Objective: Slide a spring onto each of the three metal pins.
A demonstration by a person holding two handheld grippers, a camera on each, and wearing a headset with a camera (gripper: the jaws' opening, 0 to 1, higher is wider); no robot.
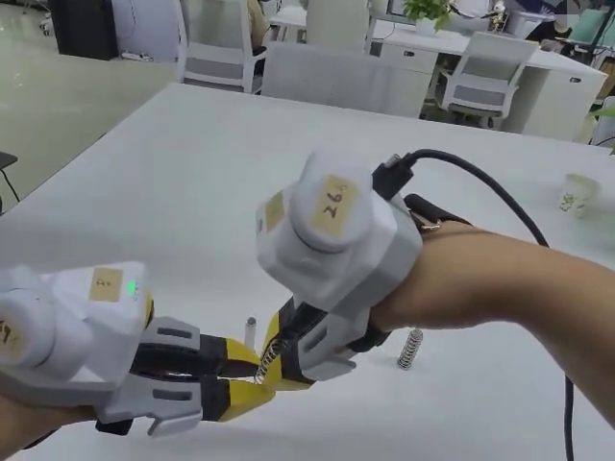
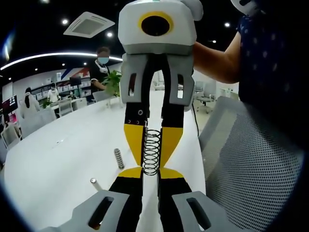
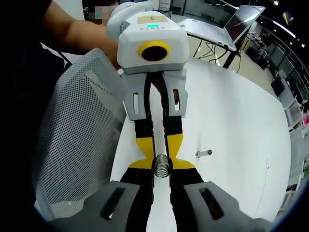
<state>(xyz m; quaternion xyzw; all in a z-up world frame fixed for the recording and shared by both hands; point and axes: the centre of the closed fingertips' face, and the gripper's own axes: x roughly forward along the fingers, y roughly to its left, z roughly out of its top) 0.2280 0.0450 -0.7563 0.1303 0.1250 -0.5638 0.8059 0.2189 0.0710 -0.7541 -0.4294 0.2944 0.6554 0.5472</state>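
while the right claw (image 2: 151, 165) pinches a spring (image 2: 151, 150) against the left claw (image 1: 248, 382), whose grip i cannot tell, a pin (image 1: 251, 332) stands bare and a second spring (image 1: 410, 348) lies loose, so most seems left.

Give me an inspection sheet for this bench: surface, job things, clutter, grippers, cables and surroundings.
Surface: white table, plain and smooth.
Job's things: one spring between the gripper tips; a second spring standing on the table; one upright pin, no spring on it.
Clutter: paper cup near the far right edge.
Grippers: left gripper and right gripper meet tip to tip, both closed on the first spring.
Cables: black cable runs from the right gripper past the arm.
Surroundings: office chairs, desks, a potted plant.
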